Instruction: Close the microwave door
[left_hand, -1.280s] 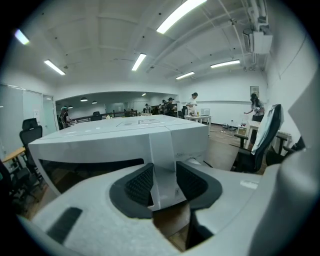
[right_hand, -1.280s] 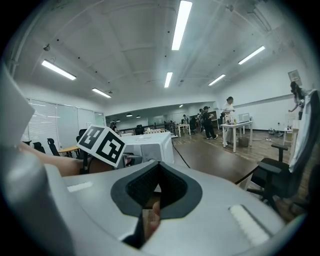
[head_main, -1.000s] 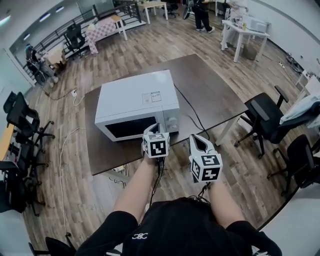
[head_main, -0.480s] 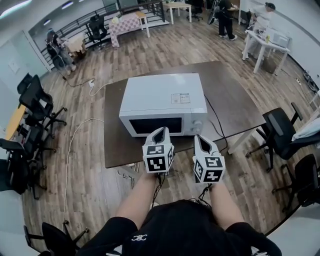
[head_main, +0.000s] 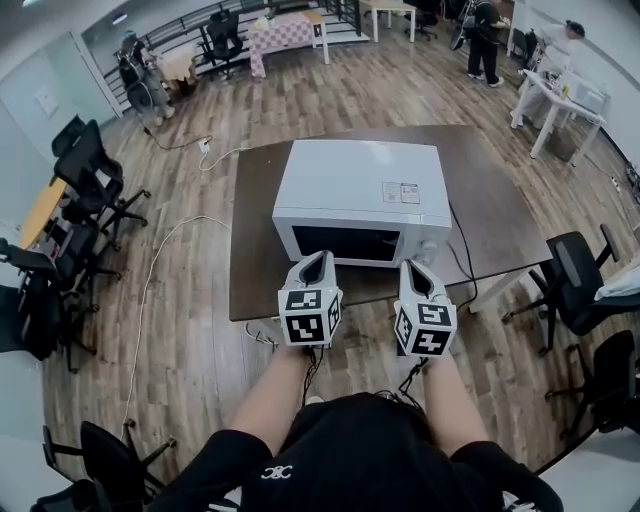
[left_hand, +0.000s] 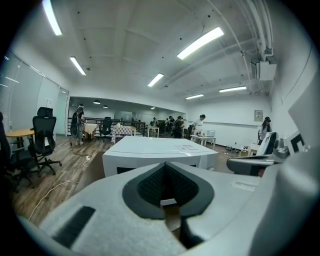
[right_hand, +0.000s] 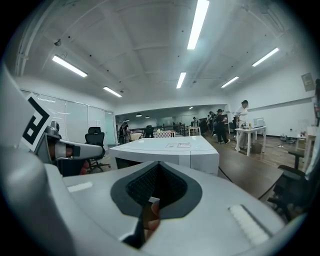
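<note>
A white microwave (head_main: 362, 195) stands on a dark brown table (head_main: 256, 270), its dark-windowed door (head_main: 345, 243) flat against the front and its knobs at the right end. My left gripper (head_main: 320, 258) hangs just before the table's near edge, below the door, jaws shut and empty, not touching the microwave. My right gripper (head_main: 412, 268) is level with it, below the knob panel, also shut with nothing in it. In the left gripper view the microwave (left_hand: 157, 152) lies straight ahead past the shut left gripper (left_hand: 166, 162). The right gripper view shows the microwave (right_hand: 167, 150) beyond the shut right gripper (right_hand: 158, 162).
A black cable (head_main: 462, 262) runs off the table right of the microwave. Office chairs (head_main: 90, 180) stand at the left and a black chair (head_main: 575, 275) at the right. A white cord (head_main: 150, 290) trails over the wooden floor. People and white tables (head_main: 560, 100) are far back.
Both grippers have drawn back from the microwave's front toward me; the left one, earlier at the lower edge of the door, now hangs off the table's near edge. The door stays flat.
</note>
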